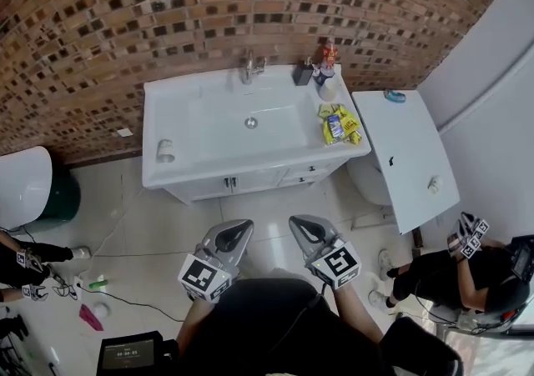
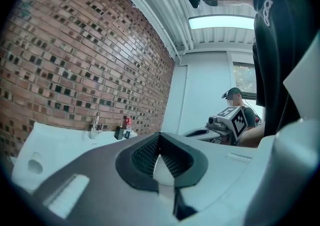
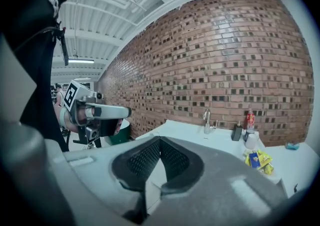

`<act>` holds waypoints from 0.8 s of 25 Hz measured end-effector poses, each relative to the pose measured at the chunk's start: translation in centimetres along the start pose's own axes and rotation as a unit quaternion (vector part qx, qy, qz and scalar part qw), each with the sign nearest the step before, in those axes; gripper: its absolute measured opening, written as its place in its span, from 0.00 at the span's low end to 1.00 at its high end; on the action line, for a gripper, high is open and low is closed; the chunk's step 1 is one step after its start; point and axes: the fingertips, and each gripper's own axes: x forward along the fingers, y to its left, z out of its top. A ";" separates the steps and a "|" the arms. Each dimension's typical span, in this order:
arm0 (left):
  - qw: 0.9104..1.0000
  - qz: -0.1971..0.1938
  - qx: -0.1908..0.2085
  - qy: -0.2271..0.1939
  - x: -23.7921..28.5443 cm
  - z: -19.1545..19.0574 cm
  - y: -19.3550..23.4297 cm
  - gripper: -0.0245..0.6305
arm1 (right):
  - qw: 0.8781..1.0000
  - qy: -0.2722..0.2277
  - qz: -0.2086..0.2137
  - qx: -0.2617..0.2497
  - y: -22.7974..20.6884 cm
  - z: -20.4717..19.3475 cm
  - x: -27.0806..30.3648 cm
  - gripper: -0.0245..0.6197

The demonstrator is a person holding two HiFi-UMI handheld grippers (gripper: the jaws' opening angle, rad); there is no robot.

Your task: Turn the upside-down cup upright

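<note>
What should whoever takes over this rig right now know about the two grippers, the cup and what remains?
Left gripper: jaws together, empty, over the floor short of the sink counter.
Right gripper: jaws together, empty, beside the left one.
Cup: white, on the left edge of the sink counter, with neither gripper near it; too small to tell how it is sitting.
Done: nothing yet.
Left: reach the cup, grip it, set it upright.

No legible text or numbers anywhere; print on the yellow packets (image 1: 340, 126) too small.
</note>
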 end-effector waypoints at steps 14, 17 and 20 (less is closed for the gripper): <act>0.999 0.042 -0.021 0.017 2.1 1.5 11.8 0.06 | 0.999 0.008 0.046 -0.004 -3.5 3.8 12.2 0.03; 0.997 0.066 -0.018 0.024 3.7 1.6 15.0 0.06 | 0.998 0.002 0.069 -0.001 -5.9 4.6 15.5 0.03; 0.995 0.096 -0.013 0.028 5.7 2.6 19.0 0.06 | 0.996 -0.014 0.087 0.031 -9.2 5.9 19.3 0.02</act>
